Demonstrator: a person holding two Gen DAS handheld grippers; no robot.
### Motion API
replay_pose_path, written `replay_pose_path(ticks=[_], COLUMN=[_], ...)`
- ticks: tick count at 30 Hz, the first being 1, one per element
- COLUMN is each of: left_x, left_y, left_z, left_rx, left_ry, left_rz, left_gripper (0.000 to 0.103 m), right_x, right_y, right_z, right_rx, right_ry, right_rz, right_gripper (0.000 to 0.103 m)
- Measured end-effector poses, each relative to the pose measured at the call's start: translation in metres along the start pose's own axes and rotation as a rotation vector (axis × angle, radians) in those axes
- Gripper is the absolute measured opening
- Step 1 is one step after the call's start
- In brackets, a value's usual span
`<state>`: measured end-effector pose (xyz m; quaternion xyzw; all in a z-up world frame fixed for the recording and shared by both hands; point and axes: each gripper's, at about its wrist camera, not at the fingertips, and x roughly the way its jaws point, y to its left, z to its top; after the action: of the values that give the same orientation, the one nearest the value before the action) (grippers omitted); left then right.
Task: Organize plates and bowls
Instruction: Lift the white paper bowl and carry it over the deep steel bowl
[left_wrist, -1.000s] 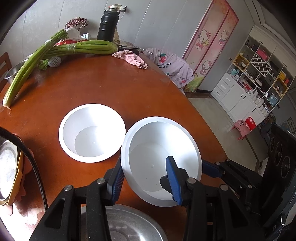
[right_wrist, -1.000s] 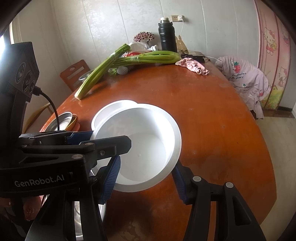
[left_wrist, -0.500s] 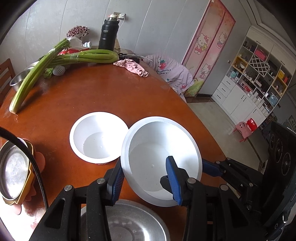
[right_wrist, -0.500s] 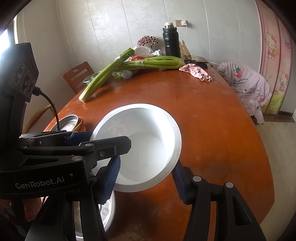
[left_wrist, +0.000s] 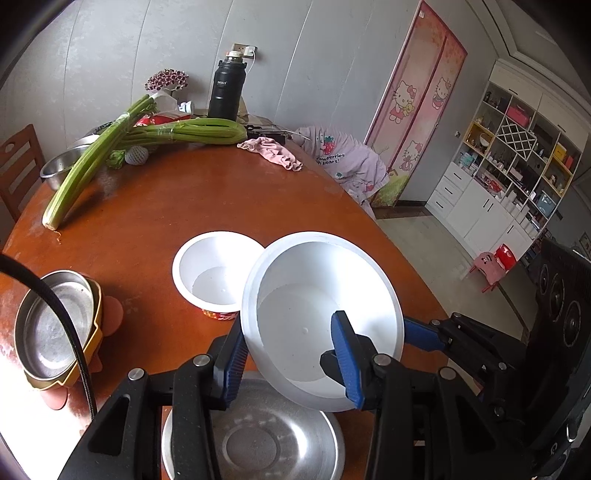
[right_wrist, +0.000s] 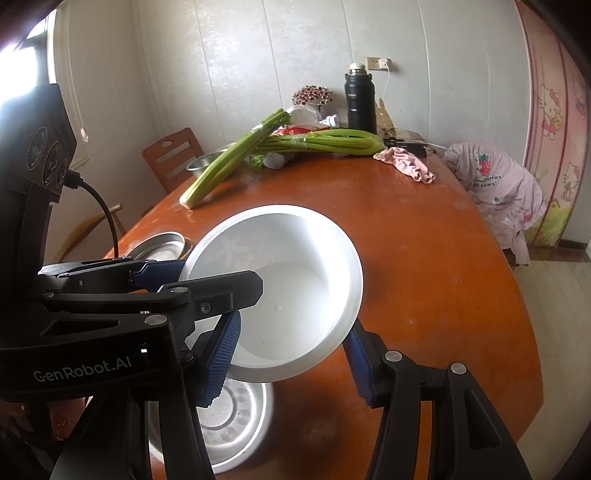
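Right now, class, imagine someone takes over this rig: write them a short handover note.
Left gripper: shut on the large white bowl, one pad inside, one outside the rim.
Right gripper: shut on the same bowl's opposite rim.
Bowl is held tilted above the table.
Small white bowl sits beyond it, steel plate below, steel dish on the left.
Done: bowl lifted. Left: set it down, group the rest.
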<state>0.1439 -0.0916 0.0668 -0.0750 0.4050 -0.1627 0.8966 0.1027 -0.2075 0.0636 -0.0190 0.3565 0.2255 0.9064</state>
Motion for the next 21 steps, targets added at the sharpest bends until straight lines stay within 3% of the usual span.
replay_pose_path(ticks=[21], left_x=[-0.037], left_y=[0.017], left_z=[-0.037], left_rx=[-0.017], left_ry=[-0.027], left_rz=[0.028], left_gripper=[0.045], right_x=[-0.013], right_y=[0.047], right_z=[-0.020], right_rx=[-0.041], right_ry=[0.001], right_rz=[0.028], right_gripper=[0.058])
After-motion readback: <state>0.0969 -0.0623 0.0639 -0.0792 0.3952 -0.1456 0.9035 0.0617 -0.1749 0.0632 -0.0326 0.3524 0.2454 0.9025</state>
